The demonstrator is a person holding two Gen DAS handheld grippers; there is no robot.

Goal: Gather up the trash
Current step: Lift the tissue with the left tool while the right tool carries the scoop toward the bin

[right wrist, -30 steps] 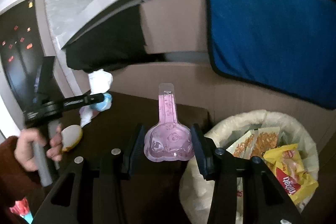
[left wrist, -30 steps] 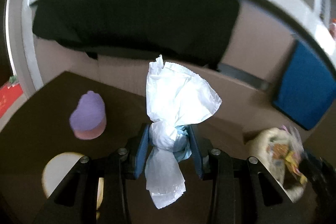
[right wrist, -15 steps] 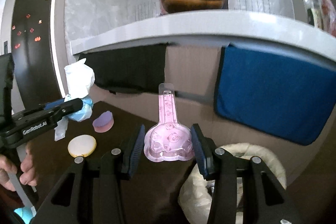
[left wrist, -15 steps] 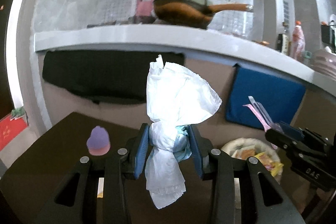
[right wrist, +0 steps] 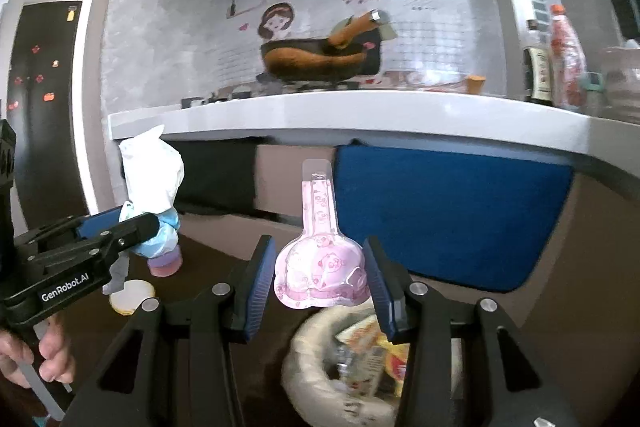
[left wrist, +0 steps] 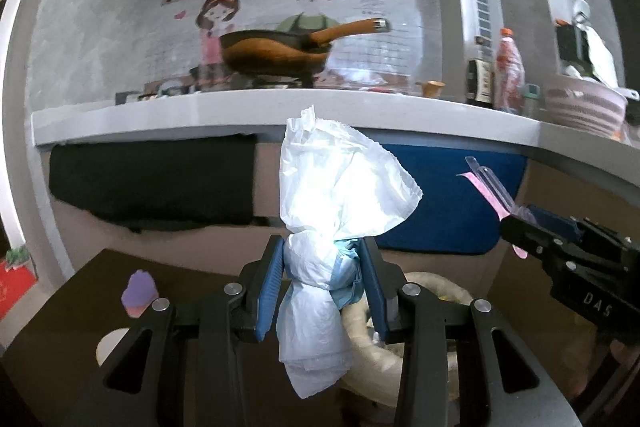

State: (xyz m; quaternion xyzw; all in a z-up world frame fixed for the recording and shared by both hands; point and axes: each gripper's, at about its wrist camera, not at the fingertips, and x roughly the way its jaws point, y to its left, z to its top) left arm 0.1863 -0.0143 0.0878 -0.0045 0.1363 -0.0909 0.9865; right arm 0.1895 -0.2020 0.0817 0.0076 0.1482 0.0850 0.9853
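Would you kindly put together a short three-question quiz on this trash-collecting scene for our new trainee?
1. True or false: the left gripper grips a knotted white plastic bag.
2. What does the right gripper hold? A) a yellow snack packet B) a pink blister pack C) a purple sponge
3. Fill in: the lined bin sits just below the ____ gripper's fingers in its own view.

Key: 1 true. 2 B, the pink blister pack. 3 right.
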